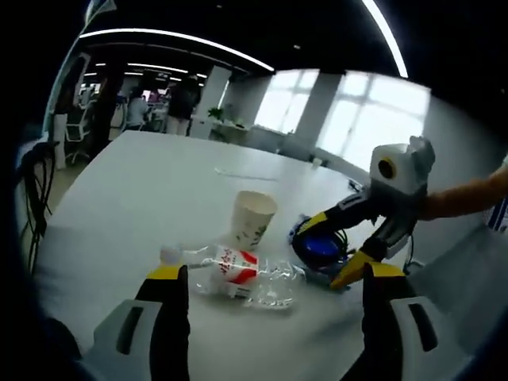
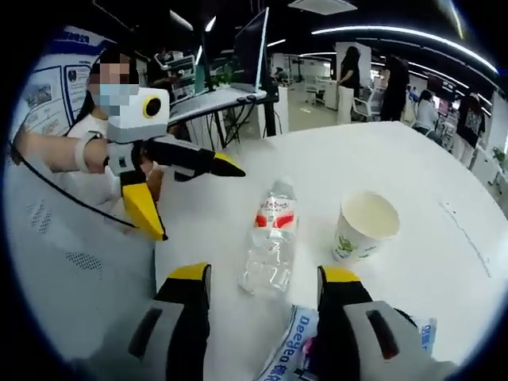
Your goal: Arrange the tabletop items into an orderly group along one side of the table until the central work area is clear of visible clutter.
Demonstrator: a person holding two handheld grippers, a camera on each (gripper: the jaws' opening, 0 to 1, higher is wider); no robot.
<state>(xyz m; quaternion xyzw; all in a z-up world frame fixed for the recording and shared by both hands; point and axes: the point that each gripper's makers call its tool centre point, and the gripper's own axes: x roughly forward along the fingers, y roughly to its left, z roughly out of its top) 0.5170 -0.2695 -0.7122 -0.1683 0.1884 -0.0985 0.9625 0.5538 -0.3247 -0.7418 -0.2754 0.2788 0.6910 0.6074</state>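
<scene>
On the white table (image 1: 143, 198), a clear plastic water bottle (image 1: 238, 274) with a red label lies on its side beside an upright paper cup (image 1: 252, 218); a blue packet (image 2: 298, 349) sits under the right gripper (image 2: 266, 278). Both grippers' jaws spread, nothing held; the left gripper (image 1: 266, 274) faces the bottle from the opposite side. Judged step: approaching the bottle to grasp it. Next move needs jaws straddling the bottle's body squarely, since it may roll.

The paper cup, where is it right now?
The paper cup stands upright on the white table, just right of the lying water bottle in the right gripper view, near the blue packet.
</scene>
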